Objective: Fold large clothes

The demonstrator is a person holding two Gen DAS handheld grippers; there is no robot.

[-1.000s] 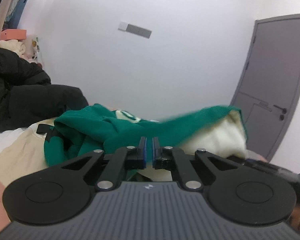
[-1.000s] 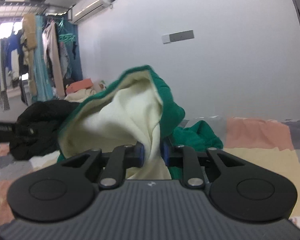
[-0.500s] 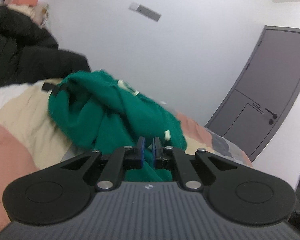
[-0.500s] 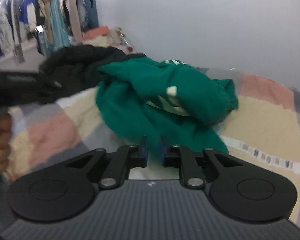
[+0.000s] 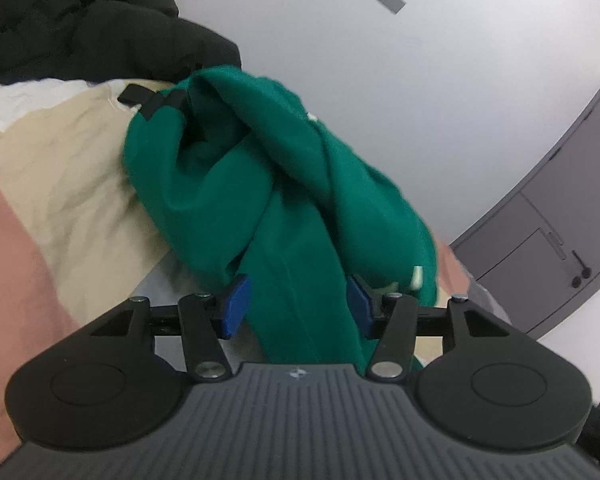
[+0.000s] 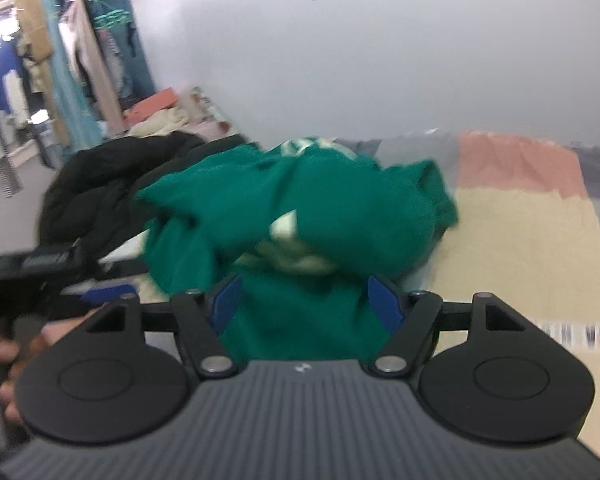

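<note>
Green garment (image 5: 284, 184) lies in a crumpled heap on the patchwork bedspread (image 5: 60, 184), bunched just ahead of both sets of jaws and running back between them — no flat panel, no clean fold line, so folding looks barely begun. Left gripper (image 5: 296, 300) and right gripper (image 6: 306, 300) both have jaws opening, pads apart with green cloth between them but, as far as the blur lets me tell, not pinched. Left to do by my read: spread it flat, then make every fold.
</note>
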